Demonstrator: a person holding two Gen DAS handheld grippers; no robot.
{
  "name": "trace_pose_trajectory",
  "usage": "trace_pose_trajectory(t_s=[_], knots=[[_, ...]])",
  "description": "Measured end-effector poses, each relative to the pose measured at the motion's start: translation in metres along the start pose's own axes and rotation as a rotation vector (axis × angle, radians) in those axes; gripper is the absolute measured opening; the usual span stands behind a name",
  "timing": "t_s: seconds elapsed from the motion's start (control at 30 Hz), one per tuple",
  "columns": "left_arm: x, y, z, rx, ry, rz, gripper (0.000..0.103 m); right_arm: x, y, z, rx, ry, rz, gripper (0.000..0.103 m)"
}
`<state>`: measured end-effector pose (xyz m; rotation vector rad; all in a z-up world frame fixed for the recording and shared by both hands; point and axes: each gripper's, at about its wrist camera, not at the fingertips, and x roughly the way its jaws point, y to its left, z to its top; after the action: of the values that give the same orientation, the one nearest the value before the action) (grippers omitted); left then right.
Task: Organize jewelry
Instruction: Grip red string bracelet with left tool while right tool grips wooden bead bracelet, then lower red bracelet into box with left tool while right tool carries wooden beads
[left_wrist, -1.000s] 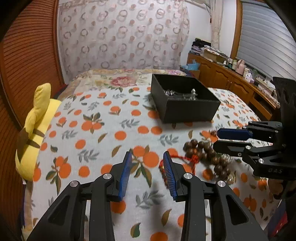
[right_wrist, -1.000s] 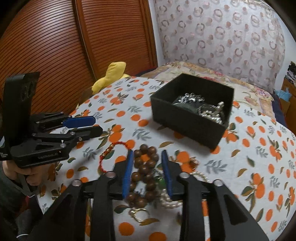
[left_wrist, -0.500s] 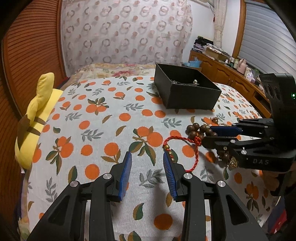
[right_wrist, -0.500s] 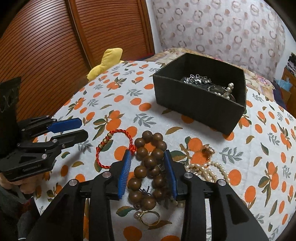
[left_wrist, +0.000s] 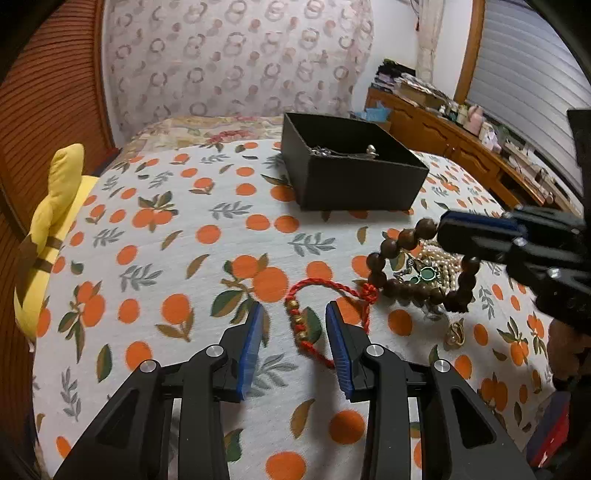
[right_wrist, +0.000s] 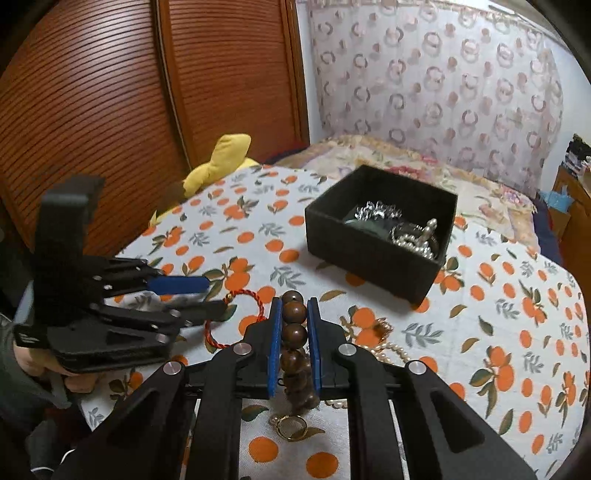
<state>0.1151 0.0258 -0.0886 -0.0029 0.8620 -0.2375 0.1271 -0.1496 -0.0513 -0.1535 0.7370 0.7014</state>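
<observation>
Both pads (right_wrist: 274, 345) pinch wooden beads (right_wrist: 294, 334); seemingly lifted.

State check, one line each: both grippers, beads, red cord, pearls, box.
Right gripper: shut on wooden beads.
Wooden beads: partly lifted, lower loop on the cloth.
Left gripper: open, red cord between its fingers, not gripped.
Red cord: flat on the cloth.
Pearls: heaped on the cloth.
Gold ring: flat on the cloth.
Box: open, silver jewelry inside.
</observation>
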Motion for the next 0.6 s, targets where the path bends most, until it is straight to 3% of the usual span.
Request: trace_pose_trajectory(t_s=[0.27, 0.4, 0.6], knots=[[0.010, -0.008, 0.003, 0.040, 0.021, 0.038, 0.026, -0.010, -0.002, 0.002, 0.001, -0.024, -0.005, 0.015], [0.011, -0.006, 0.003, 0.058, 0.014, 0.067, 0.006, -0.013, -0.002, 0.004, 0.001, -0.035, -0.007, 0.015], [0.001, -0.002, 0.005, 0.046, -0.019, 0.046, 0.006, -0.026, -0.001, 0.011, -0.008, -0.064, -0.010, 0.015]])
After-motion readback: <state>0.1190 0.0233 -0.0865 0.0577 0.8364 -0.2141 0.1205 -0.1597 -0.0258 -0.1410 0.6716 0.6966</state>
